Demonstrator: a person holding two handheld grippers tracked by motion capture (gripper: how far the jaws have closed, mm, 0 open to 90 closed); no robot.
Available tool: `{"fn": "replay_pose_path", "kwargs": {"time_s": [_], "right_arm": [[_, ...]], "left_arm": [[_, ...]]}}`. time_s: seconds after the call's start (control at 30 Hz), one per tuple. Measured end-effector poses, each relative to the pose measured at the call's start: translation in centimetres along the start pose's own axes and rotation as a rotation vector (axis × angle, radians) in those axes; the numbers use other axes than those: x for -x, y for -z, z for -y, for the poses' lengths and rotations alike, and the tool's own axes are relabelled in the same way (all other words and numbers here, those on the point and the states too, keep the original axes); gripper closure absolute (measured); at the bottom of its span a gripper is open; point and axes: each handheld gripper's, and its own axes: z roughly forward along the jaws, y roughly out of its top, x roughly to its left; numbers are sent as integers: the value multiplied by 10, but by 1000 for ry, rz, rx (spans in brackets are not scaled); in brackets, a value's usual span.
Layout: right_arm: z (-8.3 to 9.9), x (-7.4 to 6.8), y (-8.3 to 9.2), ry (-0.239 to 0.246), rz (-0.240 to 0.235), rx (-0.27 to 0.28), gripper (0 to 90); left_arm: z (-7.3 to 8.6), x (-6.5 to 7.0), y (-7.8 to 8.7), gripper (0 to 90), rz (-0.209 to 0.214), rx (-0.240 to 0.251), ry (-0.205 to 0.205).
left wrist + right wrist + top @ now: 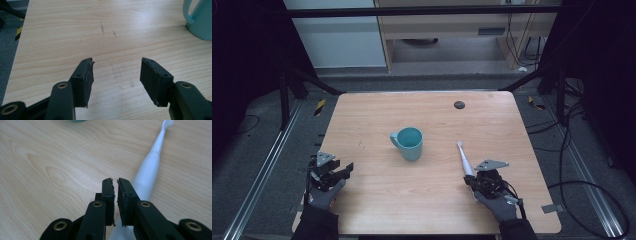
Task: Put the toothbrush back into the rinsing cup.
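1. Left gripper [346, 170]: jaws wide apart, nothing held, bare table [377, 200] ahead; table's left edge close.
2. Right gripper [115, 182]: jaws nearly closed, empty, above toothbrush [150, 167] handle.
3. Teal mug [408, 143] between both grippers, farther ahead.

A teal mug [409, 142] stood on the pale wood-grain table [377, 115], the toothbrush [464, 158] was white, both grippers had black jaws and grey top plates, the gloves were grey, and yellow-and-black striped tape [319, 106] marked the floor.
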Motion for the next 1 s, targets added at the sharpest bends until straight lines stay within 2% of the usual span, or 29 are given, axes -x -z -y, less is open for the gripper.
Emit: {"fn": "replay_pose_path", "kwargs": {"time_s": [0.13,0.17,0.2,0.23,0.33,0.53,0.87,1.0], "right_arm": [[-9,0,6,-23,35,21,756],[-14,1,8,-40,65,15,717],[-14,1,8,-40,65,15,717],[-17,1,9,-55,98,7,691],[-20,3,11,-62,142,3,655],[-25,6,13,-84,141,-10,600],[-27,9,8,-98,180,-87,547],[-29,8,7,-116,176,-103,526]], "left_arm": [[0,0,-1,431,-1,-2,-1],[0,0,-1,430,-1,-2,-1],[0,0,-1,430,-1,-2,-1],[0,0,-1,429,1,-4,1],[0,0,-2,427,1,-5,0],[0,1,-2,423,-1,-6,-6],[0,2,-3,419,4,-11,-16],[1,2,-4,418,5,-12,-19]]}}
